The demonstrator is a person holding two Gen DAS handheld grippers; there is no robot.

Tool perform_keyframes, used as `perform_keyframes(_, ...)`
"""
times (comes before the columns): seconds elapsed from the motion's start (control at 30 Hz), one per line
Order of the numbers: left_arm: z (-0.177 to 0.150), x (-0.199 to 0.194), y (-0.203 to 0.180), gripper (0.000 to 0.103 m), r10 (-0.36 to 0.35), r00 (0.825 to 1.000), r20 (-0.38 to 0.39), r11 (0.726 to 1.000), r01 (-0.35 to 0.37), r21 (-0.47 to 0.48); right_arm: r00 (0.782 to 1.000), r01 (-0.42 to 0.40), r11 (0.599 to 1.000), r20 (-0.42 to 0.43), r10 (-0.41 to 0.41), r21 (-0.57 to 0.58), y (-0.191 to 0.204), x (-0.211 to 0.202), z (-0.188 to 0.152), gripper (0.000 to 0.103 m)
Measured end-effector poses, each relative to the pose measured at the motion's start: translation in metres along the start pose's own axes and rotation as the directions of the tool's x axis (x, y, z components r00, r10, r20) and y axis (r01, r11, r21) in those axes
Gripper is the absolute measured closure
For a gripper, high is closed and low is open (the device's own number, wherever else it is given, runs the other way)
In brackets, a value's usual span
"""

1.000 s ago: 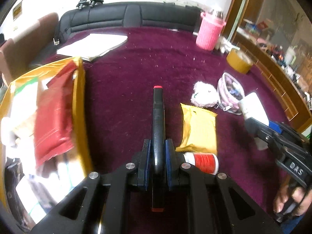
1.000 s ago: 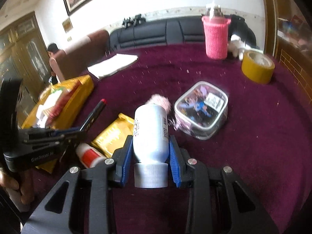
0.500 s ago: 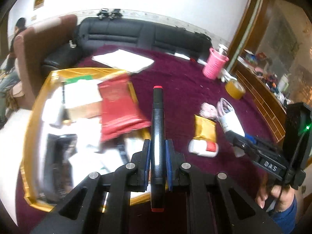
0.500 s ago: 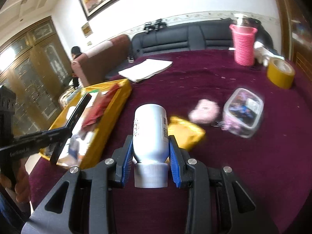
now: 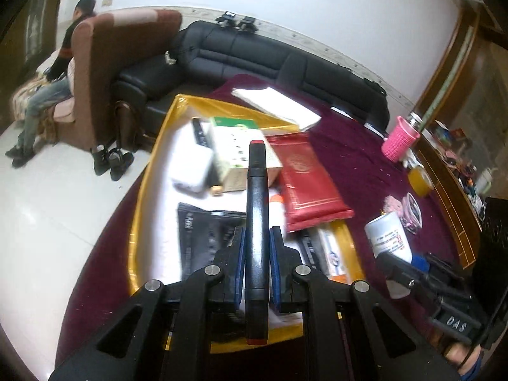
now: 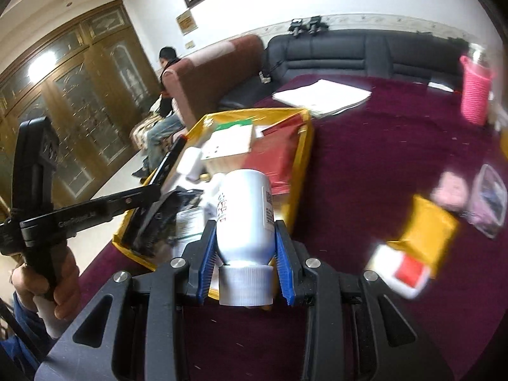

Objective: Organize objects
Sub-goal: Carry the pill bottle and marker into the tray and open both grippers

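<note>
My left gripper is shut on a black marker with red ends, held over the open yellow box. The box holds a red packet, a white and green carton, a white adapter and a black pouch. My right gripper is shut on a white bottle, cap toward the camera, just over the box's near right corner. The right wrist view shows the left gripper over the box's left side.
On the maroon cloth to the right lie a yellow sachet, a white tube with a red label, a pink fluffy ball and a clear case. Papers and a pink-sleeved bottle sit farther back. A person sits left.
Both grippers have swung left, from above the loose items on the cloth to the yellow box. The marker and the white bottle stay gripped throughout.
</note>
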State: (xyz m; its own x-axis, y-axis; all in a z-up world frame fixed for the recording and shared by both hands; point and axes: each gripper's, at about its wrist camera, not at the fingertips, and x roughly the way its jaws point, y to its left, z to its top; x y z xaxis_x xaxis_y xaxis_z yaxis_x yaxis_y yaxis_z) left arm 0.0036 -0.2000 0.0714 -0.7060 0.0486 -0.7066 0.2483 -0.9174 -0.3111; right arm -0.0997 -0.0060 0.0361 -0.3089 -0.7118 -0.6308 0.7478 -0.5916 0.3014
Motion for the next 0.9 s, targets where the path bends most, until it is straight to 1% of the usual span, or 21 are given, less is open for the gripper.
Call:
perform_keyframes(0.07, 0.000, 0.004, 0.006, 0.091, 0.004, 1.000, -0.009, 1.000, -0.004, -0.010, 1.000, -0.004, 1.000, -0.014, 0.004, -0.016, 0.012, 0.009, -0.001, 0.071)
perform_keyframes(0.2, -0.001, 0.012, 0.015, 0.091, 0.002, 1.000, -0.026, 0.999, -0.003, -0.032, 0.999, -0.006, 1.000, -0.039, 0.005, -0.029, 0.022, 0.028, 0.001, 0.071)
perform_keyframes(0.43, 0.000, 0.027, 0.021, 0.091, -0.002, 0.999, -0.050, 0.999, 0.000, -0.047, 0.997, 0.004, 1.000, -0.081, -0.006, -0.021, 0.022, 0.050, -0.004, 0.071)
perform_keyframes(0.7, 0.001, 0.031, 0.021, 0.091, 0.001, 0.998, -0.056, 0.999, -0.004, -0.051, 0.995, 0.033, 0.999, -0.095, -0.035, -0.028, 0.022, 0.061, -0.007, 0.071)
perform_keyframes(0.9, -0.002, 0.038, 0.012, 0.091, 0.010, 0.998, -0.069, 0.999, -0.013, -0.039, 0.994, 0.042, 0.999, -0.095, -0.045, -0.034, 0.026, 0.062, -0.012, 0.071)
